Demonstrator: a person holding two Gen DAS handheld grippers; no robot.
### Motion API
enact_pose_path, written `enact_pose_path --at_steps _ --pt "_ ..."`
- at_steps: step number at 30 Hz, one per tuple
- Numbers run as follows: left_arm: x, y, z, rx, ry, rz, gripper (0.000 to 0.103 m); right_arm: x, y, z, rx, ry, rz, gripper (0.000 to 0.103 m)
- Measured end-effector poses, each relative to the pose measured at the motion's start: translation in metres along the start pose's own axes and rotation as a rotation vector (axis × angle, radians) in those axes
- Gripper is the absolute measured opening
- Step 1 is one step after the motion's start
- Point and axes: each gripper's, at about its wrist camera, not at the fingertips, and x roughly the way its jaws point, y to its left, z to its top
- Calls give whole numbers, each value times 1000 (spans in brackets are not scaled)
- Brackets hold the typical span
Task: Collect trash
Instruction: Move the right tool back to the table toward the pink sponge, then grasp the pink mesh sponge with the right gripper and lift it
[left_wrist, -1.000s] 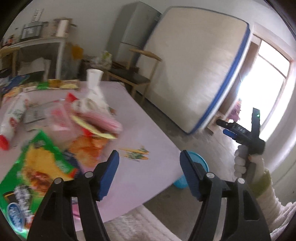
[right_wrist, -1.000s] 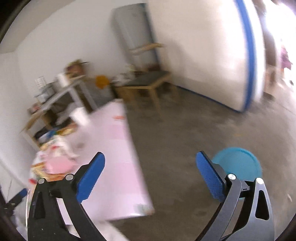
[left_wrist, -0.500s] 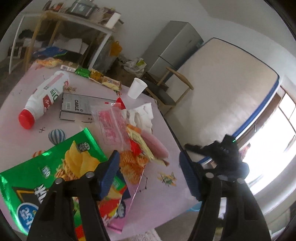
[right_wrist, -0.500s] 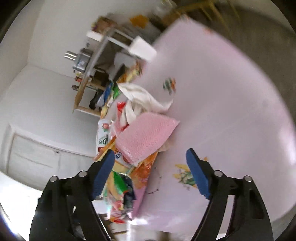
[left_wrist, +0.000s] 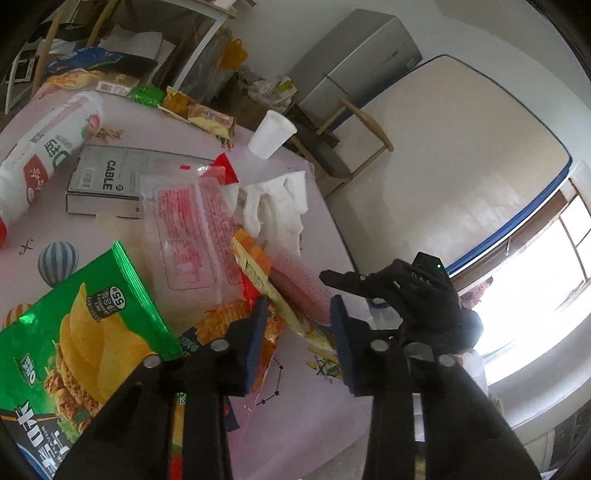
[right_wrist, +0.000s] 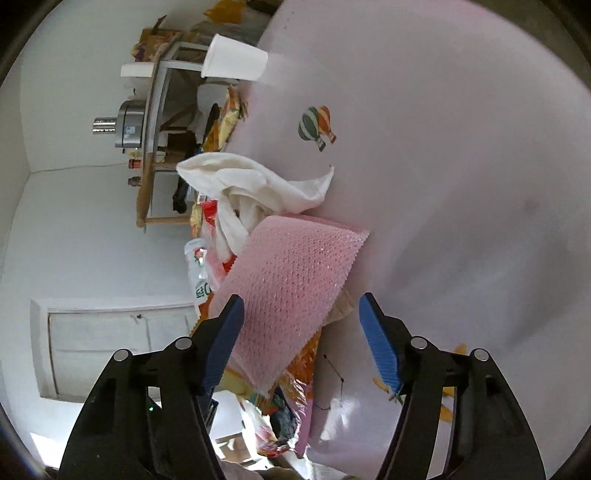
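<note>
the pink worktop (left_wrist: 317, 406) with balloon prints carries a heap of trash near its near edge. largest in the heap is a green crisp bag (left_wrist: 74, 354) at the near left corner, then a grey cable box (left_wrist: 110, 177) and a white bottle (left_wrist: 44, 147) toward the far left edge. a clear red-printed wrapper (left_wrist: 192, 236) lies in the middle, a crumpled white cloth (right_wrist: 258, 184) beyond it, and a pink mesh sheet (right_wrist: 291, 291) sticks out of the heap toward the right edge. a white paper cup (left_wrist: 271, 134) stands at the far edge. the left tongs (left_wrist: 297, 328) are closing around a yellow wrapper (left_wrist: 280, 299) and the sheet's end, pads not seen pressing. the right tongs (right_wrist: 301, 332) are closing with the sheet between them, untouched.
</note>
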Motion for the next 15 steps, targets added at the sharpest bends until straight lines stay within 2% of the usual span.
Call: enact_pose_path --at_steps 2,4,5,10,15 --pt "5 1 -1 -3 10 13 19 3 -4 2 18 8 21 55" --pt "8 1 -2 -7 15 15 13 2 -8 3 39 12 51 47" --pt "9 1 -2 -1 16 19 11 2 -10 3 48 14 65 46" --pt "9 -3 -5 29 7 26 7 -4 -17 -1 63 -8 93 37" --pt "7 -7 -7 44 4 27 5 -10 -22 -5 77 -29 128 34"
